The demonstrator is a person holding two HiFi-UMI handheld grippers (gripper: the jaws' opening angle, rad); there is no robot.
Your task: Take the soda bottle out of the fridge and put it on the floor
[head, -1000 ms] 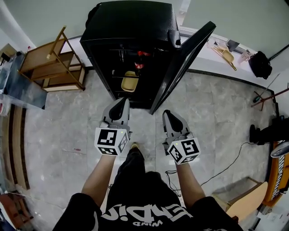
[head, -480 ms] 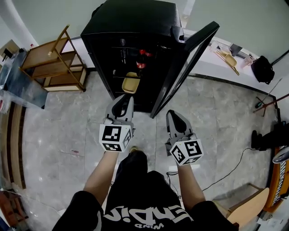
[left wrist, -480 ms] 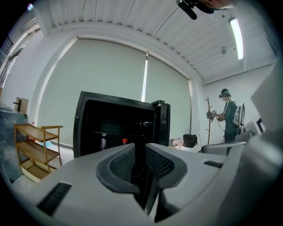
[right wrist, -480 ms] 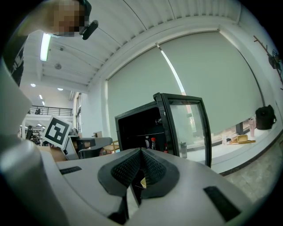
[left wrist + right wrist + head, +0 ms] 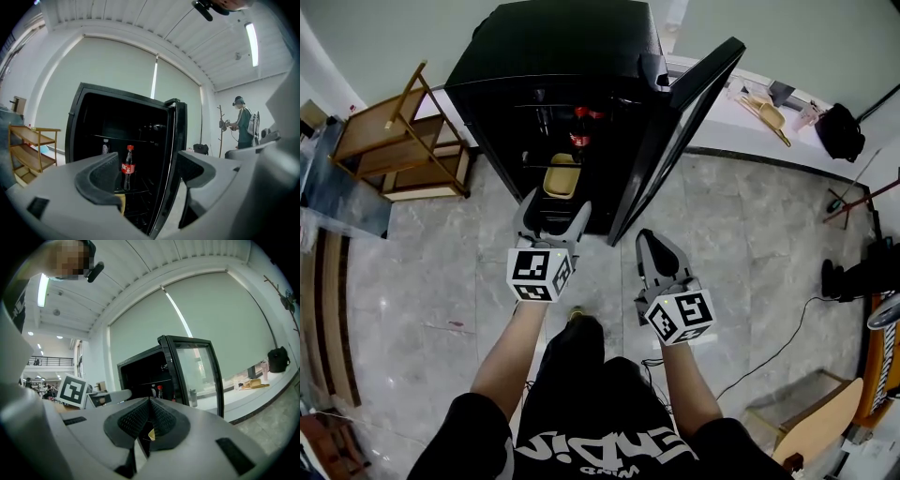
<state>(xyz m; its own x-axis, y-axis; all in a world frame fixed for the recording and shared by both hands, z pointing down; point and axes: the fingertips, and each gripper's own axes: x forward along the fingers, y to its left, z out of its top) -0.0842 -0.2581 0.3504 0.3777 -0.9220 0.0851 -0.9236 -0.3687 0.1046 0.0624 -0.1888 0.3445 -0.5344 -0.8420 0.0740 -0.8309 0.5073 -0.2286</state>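
Note:
The soda bottle, dark with a red cap and red label, stands upright on a shelf inside the black fridge, whose door hangs open to the right. My left gripper hovers just before the fridge opening, its jaws opening wide with nothing between them. In the left gripper view the bottle shows through the gap of the left gripper, still some way off. My right gripper hangs lower, near the door's edge; its pads meet, shut on nothing, as the right gripper shows.
A yellow container sits on the shelf below the bottle, and a small clear bottle stands to its left. A wooden rack stands left of the fridge. A cable lies at the right. Another person stands beyond the door.
My left gripper has moved forward toward the fridge opening and its jaws have spread from shut to wide. The right gripper has stayed shut and moved little.

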